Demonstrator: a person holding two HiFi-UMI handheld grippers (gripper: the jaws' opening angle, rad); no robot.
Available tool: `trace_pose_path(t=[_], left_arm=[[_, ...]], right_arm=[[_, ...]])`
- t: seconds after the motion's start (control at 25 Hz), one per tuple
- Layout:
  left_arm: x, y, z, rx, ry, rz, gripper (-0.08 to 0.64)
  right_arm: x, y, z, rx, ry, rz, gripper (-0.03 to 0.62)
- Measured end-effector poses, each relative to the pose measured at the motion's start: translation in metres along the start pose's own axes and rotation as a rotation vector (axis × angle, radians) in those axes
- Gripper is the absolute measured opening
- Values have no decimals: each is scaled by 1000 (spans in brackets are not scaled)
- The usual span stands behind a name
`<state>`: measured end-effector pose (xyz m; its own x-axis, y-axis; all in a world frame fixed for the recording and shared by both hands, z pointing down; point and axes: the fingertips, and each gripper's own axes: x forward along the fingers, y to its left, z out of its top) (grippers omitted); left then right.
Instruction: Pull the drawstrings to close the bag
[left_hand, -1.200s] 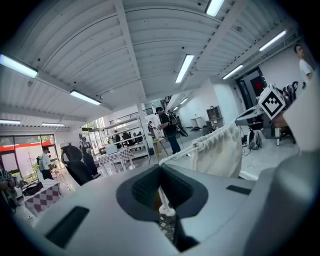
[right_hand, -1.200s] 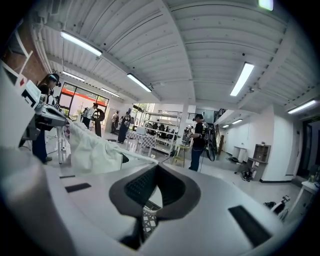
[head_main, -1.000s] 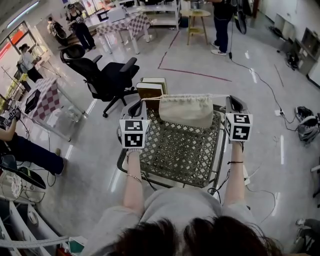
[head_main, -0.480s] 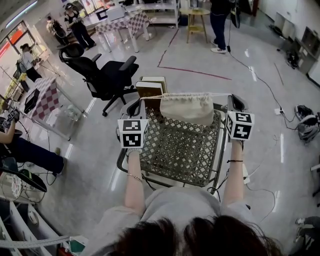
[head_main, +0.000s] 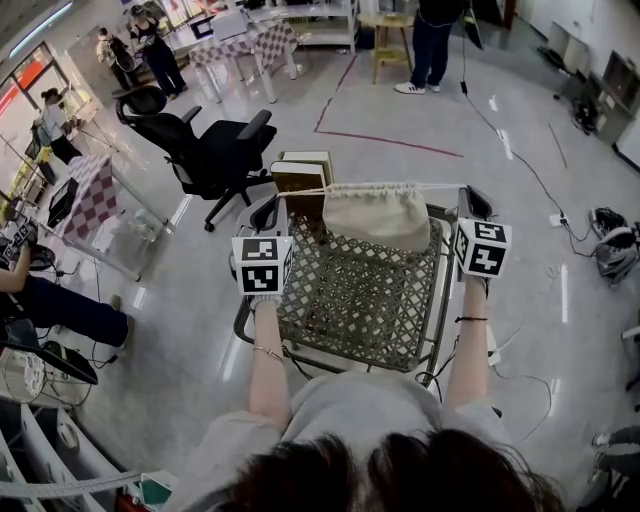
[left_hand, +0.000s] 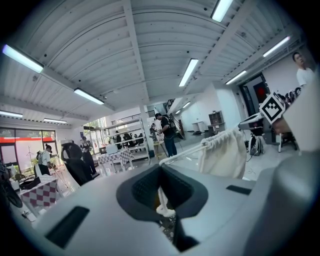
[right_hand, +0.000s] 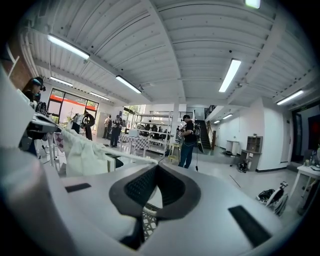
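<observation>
Over the last second the 2 grippers have drawn slightly further apart, and the line through the bag's mouth, which dipped a little at the left, now runs straight and taut. The bag (head_main: 378, 215) has risen a touch with it. Its mouth is bunched into tight pleats along the top, and this width has hardly changed, so I judge the closing nearly done, with little slack left to take up.

The left gripper (head_main: 283, 205) has its jaws pressed together on the left string (head_main: 302, 190); in its own view the cord passes between the pads and a knotted end hangs just below them. The right gripper (head_main: 463, 192) is likewise clamped on the right string (head_main: 446, 186), which meets its closed jaws at their top edge. The bag hangs between the 2, held up by the strings alone, its bottom over the far edge of the table (head_main: 350, 310).

That table has a metal lattice top with nothing else on it. Behind it stands a brown box (head_main: 300, 175), then a black chair (head_main: 215, 150), on a glossy grey floor (head_main: 420, 110) marked with red tape (head_main: 385, 146). Several people work at checkered tables further off.
</observation>
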<state>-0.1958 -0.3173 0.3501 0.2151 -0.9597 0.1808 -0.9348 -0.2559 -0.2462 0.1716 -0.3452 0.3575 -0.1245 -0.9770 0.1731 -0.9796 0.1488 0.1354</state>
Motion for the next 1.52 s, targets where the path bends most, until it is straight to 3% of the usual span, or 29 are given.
trace_pose_path(t=[1.52], left_arm=[[-5, 19, 3, -25, -33, 25, 26]], right_arm=[[-2, -22, 0, 71, -7, -53, 23]])
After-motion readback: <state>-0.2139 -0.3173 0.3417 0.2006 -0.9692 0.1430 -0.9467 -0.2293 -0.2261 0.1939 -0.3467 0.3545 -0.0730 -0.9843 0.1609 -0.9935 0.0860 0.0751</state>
